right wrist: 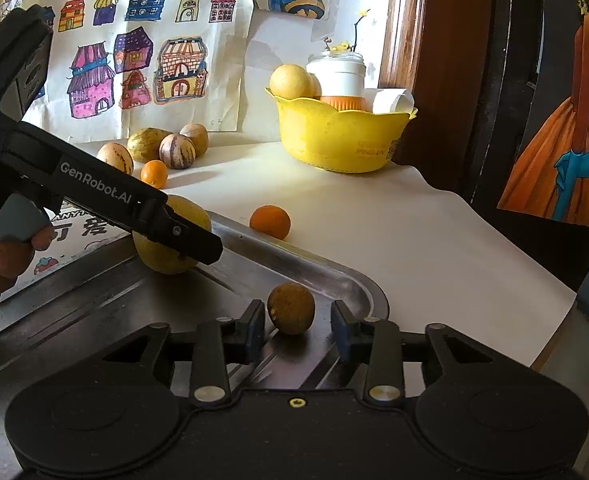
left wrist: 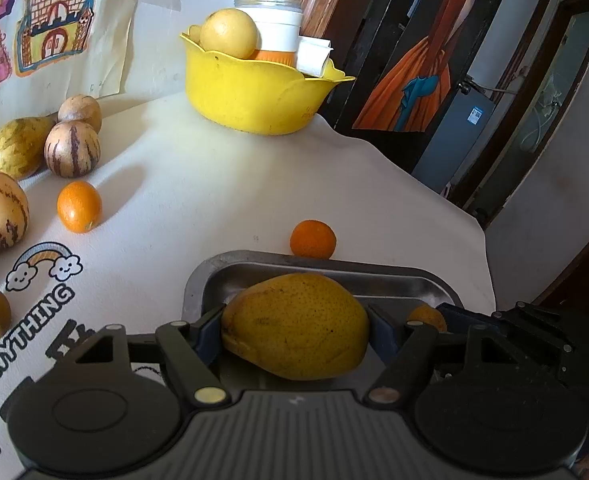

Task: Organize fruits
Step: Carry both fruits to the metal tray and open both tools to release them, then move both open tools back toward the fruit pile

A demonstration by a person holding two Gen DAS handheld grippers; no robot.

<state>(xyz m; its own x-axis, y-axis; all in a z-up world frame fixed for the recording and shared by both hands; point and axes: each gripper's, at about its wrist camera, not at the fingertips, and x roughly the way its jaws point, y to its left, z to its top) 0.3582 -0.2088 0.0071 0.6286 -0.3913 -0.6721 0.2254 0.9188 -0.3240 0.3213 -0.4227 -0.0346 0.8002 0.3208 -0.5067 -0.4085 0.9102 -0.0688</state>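
Both smooth rounded fruits: mango (left wrist: pixel 294 326) gripped, small fruit (right wrist: pixel 291 308) on steel tray (right wrist: pixel 94 280)

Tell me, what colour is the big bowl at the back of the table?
The bowl is bright yellow with a wavy rim. The right wrist view shows it best.

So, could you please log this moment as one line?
left gripper: shut on mango over tray | right gripper: open, small fruit released
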